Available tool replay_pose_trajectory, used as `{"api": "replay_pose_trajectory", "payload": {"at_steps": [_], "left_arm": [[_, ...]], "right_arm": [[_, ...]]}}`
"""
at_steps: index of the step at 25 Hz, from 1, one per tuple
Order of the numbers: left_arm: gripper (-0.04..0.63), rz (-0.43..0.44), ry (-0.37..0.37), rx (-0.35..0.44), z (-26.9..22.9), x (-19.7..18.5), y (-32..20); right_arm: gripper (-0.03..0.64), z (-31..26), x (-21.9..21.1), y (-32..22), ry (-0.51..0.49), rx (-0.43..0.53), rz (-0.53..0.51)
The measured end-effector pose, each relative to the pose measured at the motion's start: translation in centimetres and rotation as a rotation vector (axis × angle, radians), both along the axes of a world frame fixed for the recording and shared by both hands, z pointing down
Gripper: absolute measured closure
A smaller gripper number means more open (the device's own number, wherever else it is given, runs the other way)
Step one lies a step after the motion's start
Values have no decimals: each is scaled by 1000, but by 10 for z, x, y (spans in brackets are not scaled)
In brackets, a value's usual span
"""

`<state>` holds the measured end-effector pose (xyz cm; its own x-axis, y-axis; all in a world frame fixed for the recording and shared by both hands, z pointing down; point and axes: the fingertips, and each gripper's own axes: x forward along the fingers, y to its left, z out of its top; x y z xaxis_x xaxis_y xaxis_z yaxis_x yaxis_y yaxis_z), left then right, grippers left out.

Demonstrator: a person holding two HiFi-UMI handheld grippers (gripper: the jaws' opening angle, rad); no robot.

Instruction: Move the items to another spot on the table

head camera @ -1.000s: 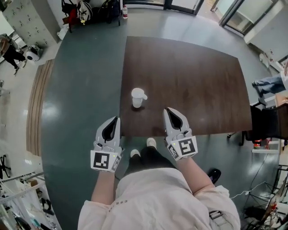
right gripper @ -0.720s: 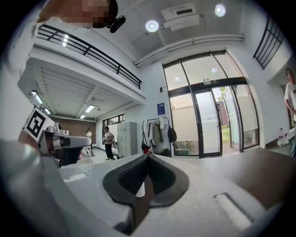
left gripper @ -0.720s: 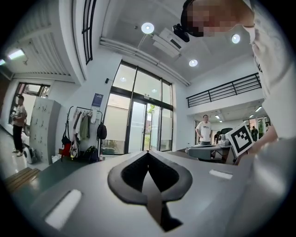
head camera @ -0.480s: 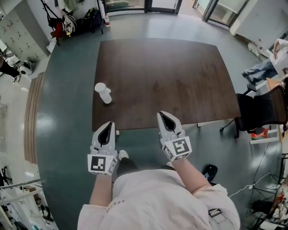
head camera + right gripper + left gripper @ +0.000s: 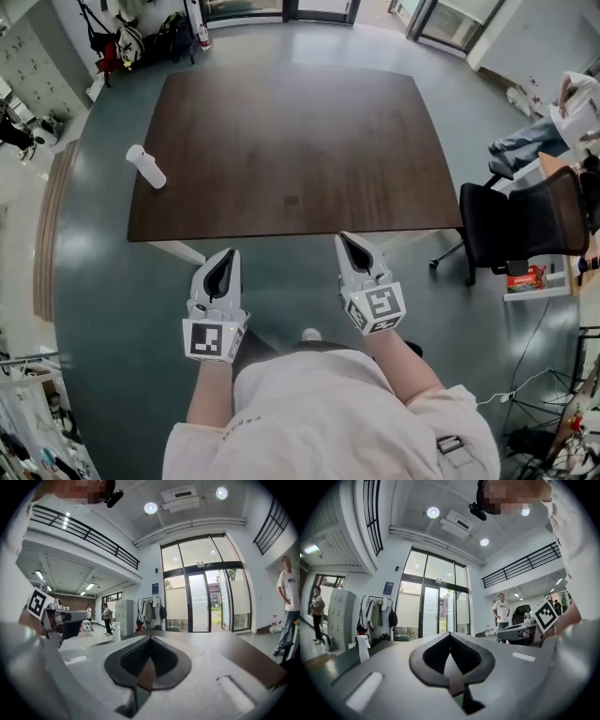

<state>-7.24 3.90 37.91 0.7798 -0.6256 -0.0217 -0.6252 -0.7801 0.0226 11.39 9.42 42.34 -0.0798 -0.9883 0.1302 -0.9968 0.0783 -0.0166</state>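
Note:
A white container (image 5: 147,167) stands alone at the left edge of the dark brown table (image 5: 281,141). It shows small in the left gripper view (image 5: 361,648) and in the right gripper view (image 5: 117,632). My left gripper (image 5: 223,258) and my right gripper (image 5: 352,246) hover side by side over the floor, just short of the table's near edge. Both point level toward the table. Each has its jaws shut with nothing between them. The container is far to the left of both.
A black office chair (image 5: 506,225) stands at the table's right side, with a seated person (image 5: 562,112) beyond it. Bags hang on a rack (image 5: 141,37) past the far left corner. Another person (image 5: 502,613) stands by the glass doors.
Both grippers have slid rightward along the table's near edge and drawn back off it. The white container, earlier just ahead between them, now lies far to the left. Both stayed shut.

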Motion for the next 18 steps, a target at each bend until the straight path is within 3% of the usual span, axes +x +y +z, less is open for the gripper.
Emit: {"api": "replay_pose_trajectory", "payload": {"at_steps": [8, 18], "left_arm": [[578, -9, 2, -22, -7, 52, 55], [578, 34, 29, -38, -20, 66, 68]], "right_arm": [[626, -13, 43, 65, -4, 11, 9], [626, -35, 36, 79, 27, 34, 0]]}}
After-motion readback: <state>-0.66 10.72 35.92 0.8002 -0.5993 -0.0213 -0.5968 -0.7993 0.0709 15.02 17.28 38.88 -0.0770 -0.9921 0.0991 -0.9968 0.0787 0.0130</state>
